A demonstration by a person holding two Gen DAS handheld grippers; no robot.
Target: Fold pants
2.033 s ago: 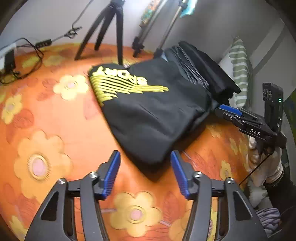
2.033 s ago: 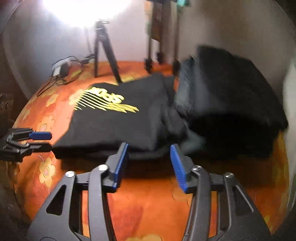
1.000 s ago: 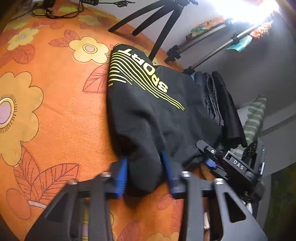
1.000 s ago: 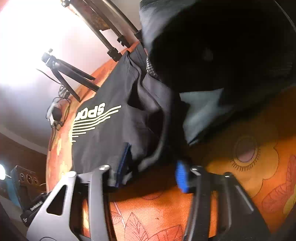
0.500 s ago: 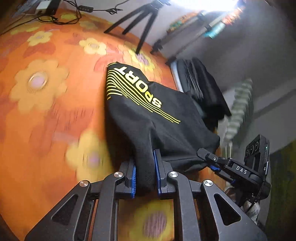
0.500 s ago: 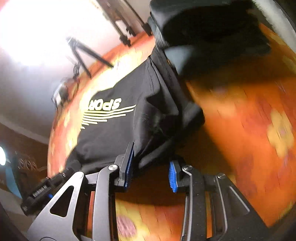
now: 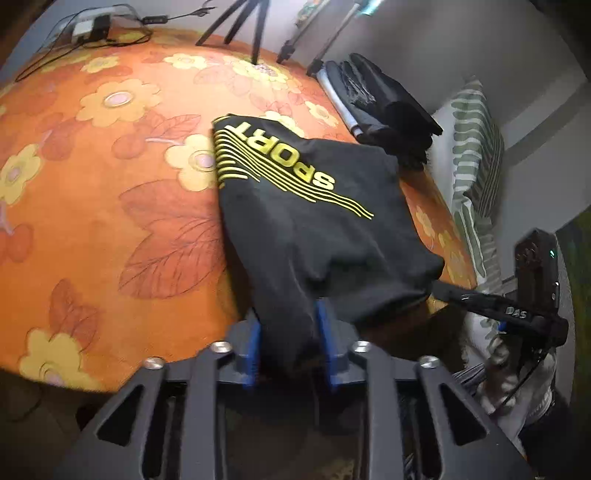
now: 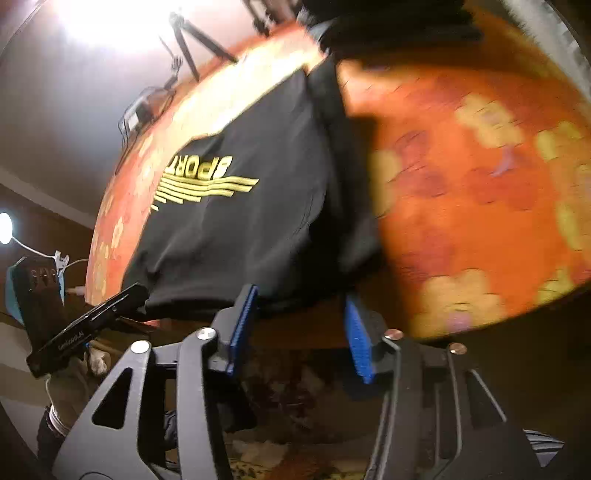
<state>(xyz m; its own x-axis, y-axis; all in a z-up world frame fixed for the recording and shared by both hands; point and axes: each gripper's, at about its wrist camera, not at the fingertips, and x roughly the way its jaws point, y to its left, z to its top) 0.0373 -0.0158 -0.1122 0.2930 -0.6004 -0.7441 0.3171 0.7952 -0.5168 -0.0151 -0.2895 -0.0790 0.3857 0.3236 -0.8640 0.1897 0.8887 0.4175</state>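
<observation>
Black pants with a yellow SPORT print lie folded on the orange flowered bed cover. My left gripper is shut on their near edge at the bed's front edge. The pants also show in the right wrist view. My right gripper has blue pads spread apart, with the pants' near edge between and just beyond them; no clamping shows. The right gripper also appears at the right of the left wrist view, touching the pants' other near corner.
A stack of dark folded clothes lies at the far right of the bed. A striped pillow leans beside it. Tripod legs and cables stand at the far side. The bed's front edge is right under both grippers.
Both grippers have pulled the pants toward the bed's front edge, away from the dark stack. The right gripper's pads have spread wider than half a second ago.
</observation>
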